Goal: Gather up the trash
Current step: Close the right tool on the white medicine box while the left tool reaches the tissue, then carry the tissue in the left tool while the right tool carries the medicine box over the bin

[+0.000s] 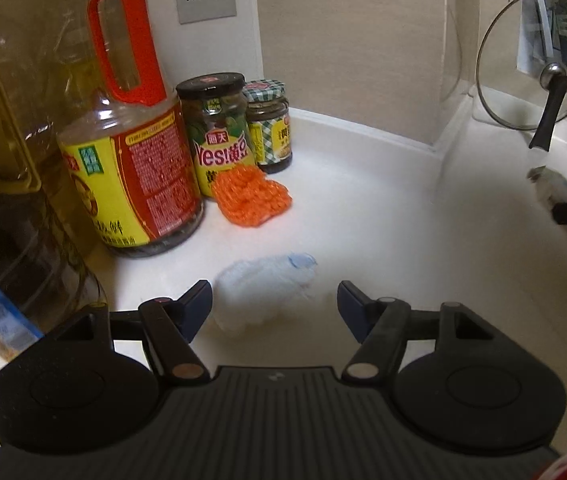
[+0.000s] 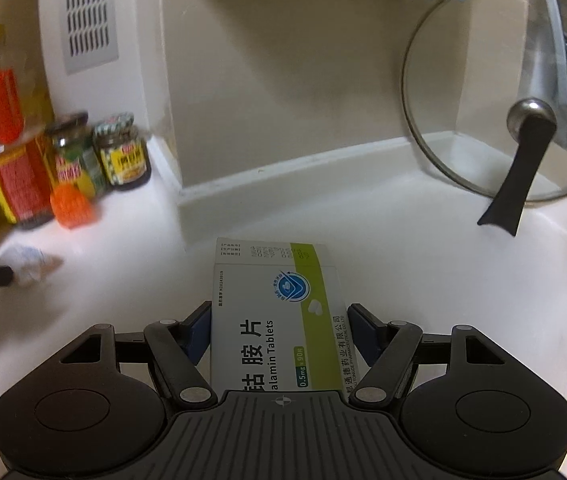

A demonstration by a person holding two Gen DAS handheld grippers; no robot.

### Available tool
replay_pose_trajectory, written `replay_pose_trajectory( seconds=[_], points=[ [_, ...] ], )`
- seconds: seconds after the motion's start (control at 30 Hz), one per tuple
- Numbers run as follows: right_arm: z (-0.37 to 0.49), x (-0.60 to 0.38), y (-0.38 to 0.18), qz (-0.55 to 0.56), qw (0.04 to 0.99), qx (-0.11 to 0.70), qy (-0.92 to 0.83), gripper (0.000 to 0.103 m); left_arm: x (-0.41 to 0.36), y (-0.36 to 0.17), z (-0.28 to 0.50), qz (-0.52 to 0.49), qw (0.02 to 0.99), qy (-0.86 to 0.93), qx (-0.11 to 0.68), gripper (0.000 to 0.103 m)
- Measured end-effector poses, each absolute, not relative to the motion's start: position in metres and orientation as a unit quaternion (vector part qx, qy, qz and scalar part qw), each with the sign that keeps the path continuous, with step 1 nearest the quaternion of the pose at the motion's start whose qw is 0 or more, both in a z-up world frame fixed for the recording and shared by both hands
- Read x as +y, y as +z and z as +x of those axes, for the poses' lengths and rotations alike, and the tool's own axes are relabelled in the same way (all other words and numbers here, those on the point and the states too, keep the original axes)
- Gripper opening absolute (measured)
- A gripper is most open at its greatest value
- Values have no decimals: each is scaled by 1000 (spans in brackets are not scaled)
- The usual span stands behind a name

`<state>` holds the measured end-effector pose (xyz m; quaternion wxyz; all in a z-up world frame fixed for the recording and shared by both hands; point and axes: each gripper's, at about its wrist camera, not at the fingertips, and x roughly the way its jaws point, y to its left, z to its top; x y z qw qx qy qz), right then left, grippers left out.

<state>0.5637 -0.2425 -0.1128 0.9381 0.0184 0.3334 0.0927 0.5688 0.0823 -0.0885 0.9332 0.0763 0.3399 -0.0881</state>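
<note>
Crumpled white tissue (image 1: 261, 292) on counter, white-green tablet box (image 2: 273, 320) lying flat

Both grippers tilted down toward the surface

We hold the left gripper (image 1: 275, 304) angled downward, its jaws standing wide apart with the pads pressing on nothing. We hold the right gripper (image 2: 279, 326) at a similar downward tilt, its blue pads (image 2: 199, 330) set against both long sides of a tablet box (image 2: 275, 320), which extends forward beyond the fingertips.

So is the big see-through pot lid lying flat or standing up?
Standing up. The glass lid rests on its edge on the white counter, tipped back against the wall, its black handle facing us.
</note>
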Motion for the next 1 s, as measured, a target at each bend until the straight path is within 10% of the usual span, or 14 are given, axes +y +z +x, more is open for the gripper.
replay_pose_trajectory(
  seconds=[0.37,0.73,1.0],
  points=[
    [560,-248,-108,58,934,341,88,71,87,-107,596,106,924,-90,355,64],
    [553,-248,-105,66,935,337,83,71,87,-112,595,108,920,-111,361,28],
    [535,-249,-100,79,937,328,89,71,83,-99,572,97,926,-111,347,24]
  ],
)
